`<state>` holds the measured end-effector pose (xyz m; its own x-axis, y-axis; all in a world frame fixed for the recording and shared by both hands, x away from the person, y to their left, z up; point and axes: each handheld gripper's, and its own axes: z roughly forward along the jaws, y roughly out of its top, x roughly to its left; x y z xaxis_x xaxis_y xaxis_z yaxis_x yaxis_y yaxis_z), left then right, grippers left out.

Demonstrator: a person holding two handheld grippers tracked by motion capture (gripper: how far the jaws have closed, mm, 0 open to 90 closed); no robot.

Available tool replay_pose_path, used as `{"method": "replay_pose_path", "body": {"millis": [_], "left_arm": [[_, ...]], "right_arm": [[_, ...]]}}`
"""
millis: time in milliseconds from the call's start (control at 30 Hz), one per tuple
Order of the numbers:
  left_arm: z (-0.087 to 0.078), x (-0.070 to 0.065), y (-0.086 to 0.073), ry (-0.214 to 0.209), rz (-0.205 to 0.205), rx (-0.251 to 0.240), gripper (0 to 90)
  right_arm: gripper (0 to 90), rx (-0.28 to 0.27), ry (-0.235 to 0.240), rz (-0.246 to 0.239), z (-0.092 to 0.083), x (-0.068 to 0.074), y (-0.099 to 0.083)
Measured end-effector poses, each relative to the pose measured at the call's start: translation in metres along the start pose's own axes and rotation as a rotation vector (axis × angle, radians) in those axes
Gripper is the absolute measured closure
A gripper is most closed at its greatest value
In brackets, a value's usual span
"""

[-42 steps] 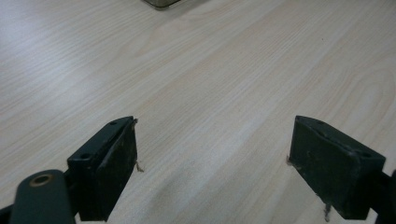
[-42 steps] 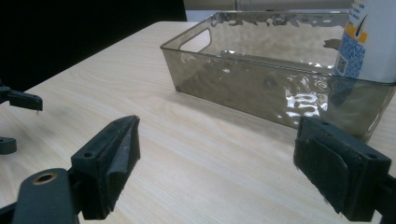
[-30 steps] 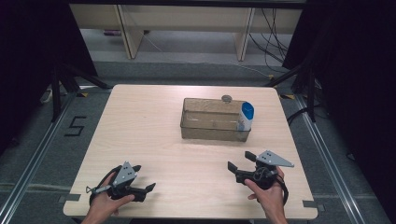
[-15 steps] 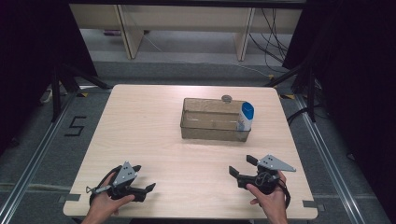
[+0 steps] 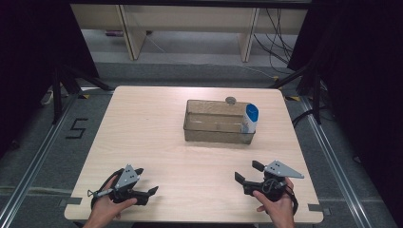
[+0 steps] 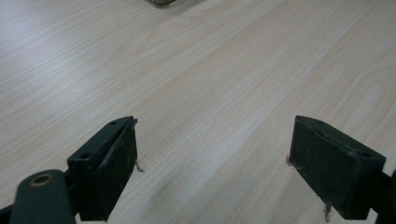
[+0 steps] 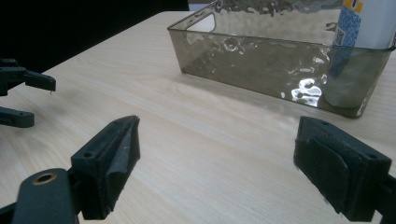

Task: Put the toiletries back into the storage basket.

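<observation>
Right gripper (image 5: 248, 173) has drawn back toward the near table edge, jaws apart, empty. Left gripper (image 5: 146, 186) unmoved at near-left, jaws apart, low over the pale wooden table (image 5: 142, 123). Farther off, clear smoky plastic bin (image 5: 216, 127) holds an upright white blue-capped bottle (image 5: 250, 118) at its right end.

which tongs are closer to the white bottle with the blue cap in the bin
Right. The right tongs sit near the table's front edge, almost straight in front of the bottle. The left tongs are at the front left, much farther across the table.
</observation>
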<state>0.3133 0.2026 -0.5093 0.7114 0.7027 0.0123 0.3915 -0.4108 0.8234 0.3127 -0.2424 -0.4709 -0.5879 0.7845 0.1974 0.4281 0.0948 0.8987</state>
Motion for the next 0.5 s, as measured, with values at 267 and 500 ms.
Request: {"method": "replay_pose_path", "body": {"millis": [267,500], "left_arm": [[-0.0003,0.0004,0.0004,-0.006,0.001,0.003,14.9],[0.0001,0.0001,0.0003,-0.007,-0.004,0.001,14.8]], "right_arm": [[15.6,0.007,0.003,0.003,-0.0047,0.0024,-0.0029],[15.6,0.017,0.019,0.022,-0.0092,0.0047,-0.0063]]}}
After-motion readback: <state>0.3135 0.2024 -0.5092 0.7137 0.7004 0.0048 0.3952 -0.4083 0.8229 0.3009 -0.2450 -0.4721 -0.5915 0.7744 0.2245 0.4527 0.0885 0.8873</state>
